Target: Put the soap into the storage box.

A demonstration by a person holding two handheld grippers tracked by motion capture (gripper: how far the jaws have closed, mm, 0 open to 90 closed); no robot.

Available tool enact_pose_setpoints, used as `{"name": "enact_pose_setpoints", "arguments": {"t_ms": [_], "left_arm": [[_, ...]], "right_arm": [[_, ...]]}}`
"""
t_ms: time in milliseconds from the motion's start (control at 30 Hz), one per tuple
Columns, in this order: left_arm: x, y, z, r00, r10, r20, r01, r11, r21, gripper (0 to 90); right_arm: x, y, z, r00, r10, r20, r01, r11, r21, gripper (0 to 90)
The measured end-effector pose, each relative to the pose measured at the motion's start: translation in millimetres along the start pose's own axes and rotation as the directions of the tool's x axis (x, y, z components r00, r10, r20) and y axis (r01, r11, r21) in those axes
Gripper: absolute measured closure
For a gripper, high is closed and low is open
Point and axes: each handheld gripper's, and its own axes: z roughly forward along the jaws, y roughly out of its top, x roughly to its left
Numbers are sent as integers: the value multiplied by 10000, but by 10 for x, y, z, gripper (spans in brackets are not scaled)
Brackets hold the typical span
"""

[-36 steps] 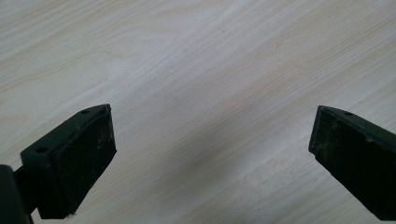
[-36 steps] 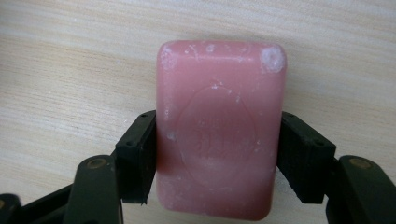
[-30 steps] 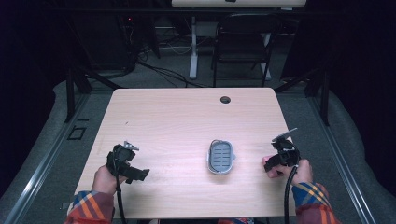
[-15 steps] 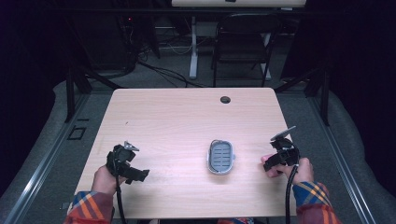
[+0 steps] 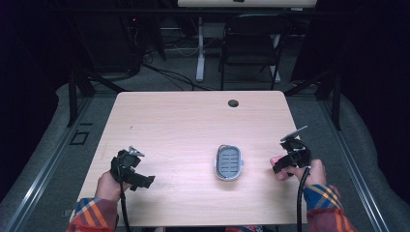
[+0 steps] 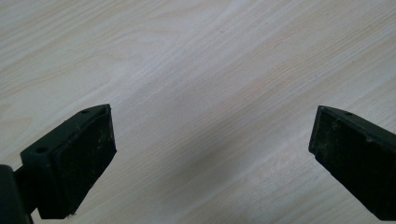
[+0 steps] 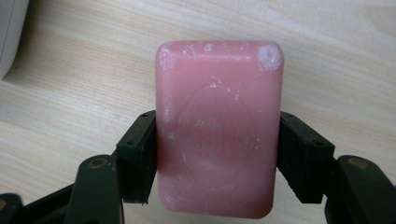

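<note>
Seen from the high view, the right gripper (image 5: 283, 164) hangs just above the bench (image 5: 193, 125) near its right edge, with a pink bar of soap (image 5: 275, 161) between its jaws, while a grey soap dish (image 5: 228, 162) sits well apart to its left. The left gripper (image 5: 141, 180) rests low at the bench's left front. Along the left gripper view, its jaws stand wide apart over bare wood, holding nothing. Through the right gripper view, the pads press both long sides of the soap (image 7: 219, 128), only around its lower half. Likely risk: the slick, tapering bar could squirt forward out of so shallow a hold, or pivot and land askew on the dish rim.
</note>
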Motion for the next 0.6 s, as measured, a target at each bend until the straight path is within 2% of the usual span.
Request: {"name": "enact_pose_setpoints", "arguments": {"t_ms": [200, 233, 333, 367, 400, 600], "left_arm": [[-1, 1, 1, 10000, 8, -5, -8, 10000, 21, 4], [-2, 0, 1, 10000, 9, -1, -9, 10000, 15, 4], [-1, -1, -1, 10000, 6, -4, -6, 10000, 13, 4], [-2, 0, -1, 10000, 11, -5, -11, 10000, 15, 4], [-3, 0, -1, 10000, 11, -4, -11, 10000, 14, 4], [-4, -1, 3, 10000, 21, 9, -21, 10000, 22, 5]], "right_arm": [[41, 80, -58, 9995, -316, 9, 316, 9992, 234, 363], [50, 85, -56, 9996, -280, -15, 281, 9996, 82, 363], [66, 110, -90, 9993, -366, -57, 367, 9992, 140, 363], [87, 112, -88, 9998, -207, -41, 207, 9998, -15, 363], [94, 132, -118, 9992, -403, 9, 403, 9991, 159, 363], [125, 167, -152, 9989, -462, 30, 461, 9988, 152, 363]]}}
